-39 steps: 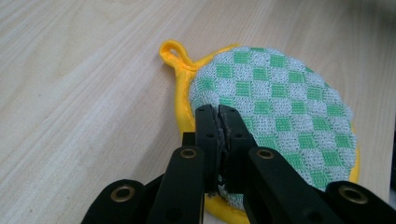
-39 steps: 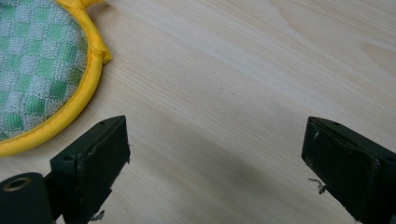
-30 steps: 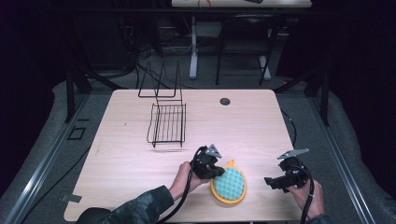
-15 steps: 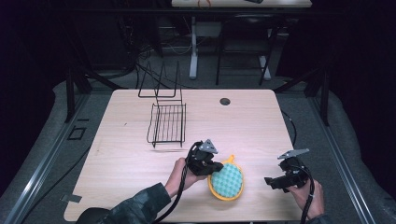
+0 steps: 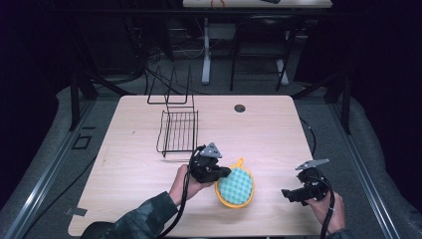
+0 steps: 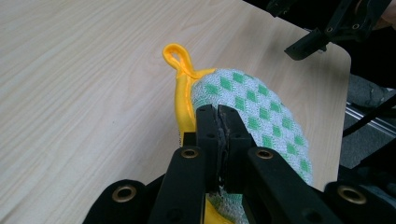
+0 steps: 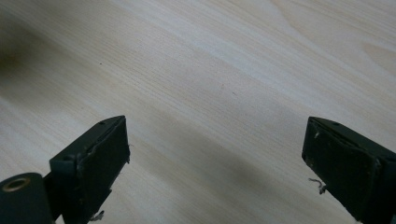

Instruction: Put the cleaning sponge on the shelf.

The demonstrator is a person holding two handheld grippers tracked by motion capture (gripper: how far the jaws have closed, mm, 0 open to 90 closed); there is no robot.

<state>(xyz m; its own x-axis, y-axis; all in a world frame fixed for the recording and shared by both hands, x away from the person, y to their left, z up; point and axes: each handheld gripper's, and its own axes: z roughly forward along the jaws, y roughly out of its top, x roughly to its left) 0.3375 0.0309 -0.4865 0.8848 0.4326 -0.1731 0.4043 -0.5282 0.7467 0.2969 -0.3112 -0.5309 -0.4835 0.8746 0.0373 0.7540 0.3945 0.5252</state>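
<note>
A round pot holder (image 5: pixel 236 186), white with green checks and a yellow rim and loop, hangs tilted over the near middle of the table. My left gripper (image 5: pixel 222 173) is shut on its edge. In the left gripper view the two black jaws (image 6: pixel 218 122) pinch the checked cloth (image 6: pixel 261 107), and the yellow loop (image 6: pixel 177 58) points away. My right gripper (image 5: pixel 288 193) stands open near the table's front right, jaws wide over bare wood (image 7: pixel 215 112), nothing between them.
A black wire rack (image 5: pixel 178 130) lies on the far left part of the wooden table (image 5: pixel 268 134), with a wire frame (image 5: pixel 171 89) upright behind it. A round cable hole (image 5: pixel 240 107) sits near the back edge. The right gripper's jaws (image 6: pixel 322 35) appear far off in the left gripper view.
My left gripper has lifted the pot holder and carried it a little to the left and away from the front edge. The right gripper has stayed where it was.
</note>
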